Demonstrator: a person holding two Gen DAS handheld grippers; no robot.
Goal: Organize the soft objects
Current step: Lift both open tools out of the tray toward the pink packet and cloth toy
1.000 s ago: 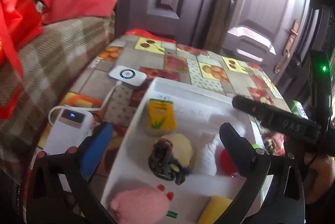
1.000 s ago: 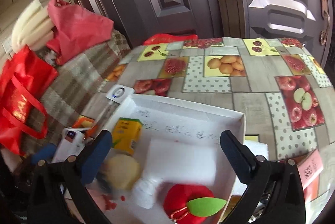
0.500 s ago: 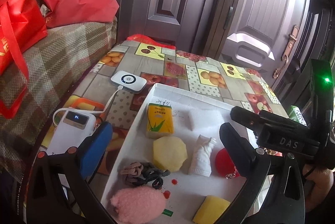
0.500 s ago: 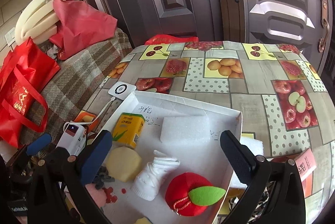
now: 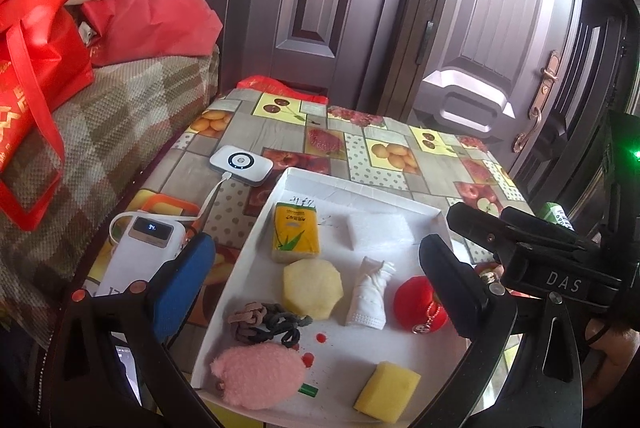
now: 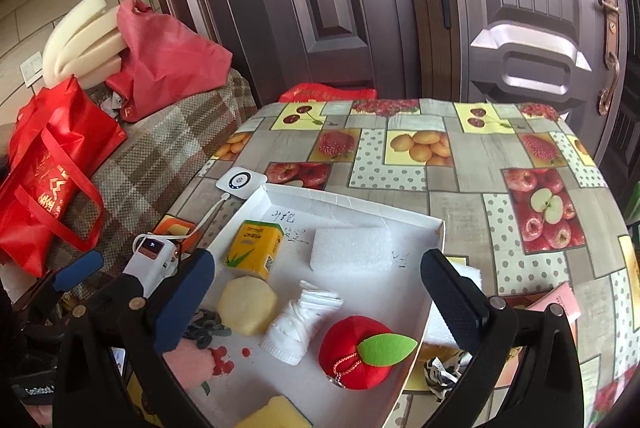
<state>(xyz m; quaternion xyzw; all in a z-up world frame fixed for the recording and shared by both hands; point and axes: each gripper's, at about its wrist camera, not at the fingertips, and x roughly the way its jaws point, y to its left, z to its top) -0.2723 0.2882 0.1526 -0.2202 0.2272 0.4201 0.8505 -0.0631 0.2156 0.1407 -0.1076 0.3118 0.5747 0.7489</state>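
A white tray point(image 5: 362, 190) holds several soft items. At its far end lie a yellow tissue pack point(image 5: 296, 238) and a white foam block point(image 5: 378, 230). In the middle are a pale hexagonal sponge point(image 5: 313, 290), a rolled white cloth point(image 5: 370, 294) and a red plush apple point(image 6: 360, 350). Dark hair ties point(image 5: 264, 322), a pink fluffy toy point(image 5: 258, 374) and a yellow sponge point(image 5: 388, 390) lie nearest me. My left gripper point(image 5: 316, 292) hovers open over the tray's near left. My right gripper point(image 6: 318, 302) hovers open over its near right. Neither holds anything.
The tray sits on a fruit-print tablecloth point(image 6: 472, 188). A white power bank point(image 5: 148, 248) and a cabled white device point(image 5: 242, 164) lie left of it. A pink booklet point(image 6: 556, 304) and striped cloth point(image 6: 444, 372) lie to its right. Red bags point(image 5: 36, 76) sit on a plaid-covered seat, with dark doors behind.
The hair ties and the white foam block, seen large and close a second ago, now rest in the tray. Both grippers have risen and drawn back from it.
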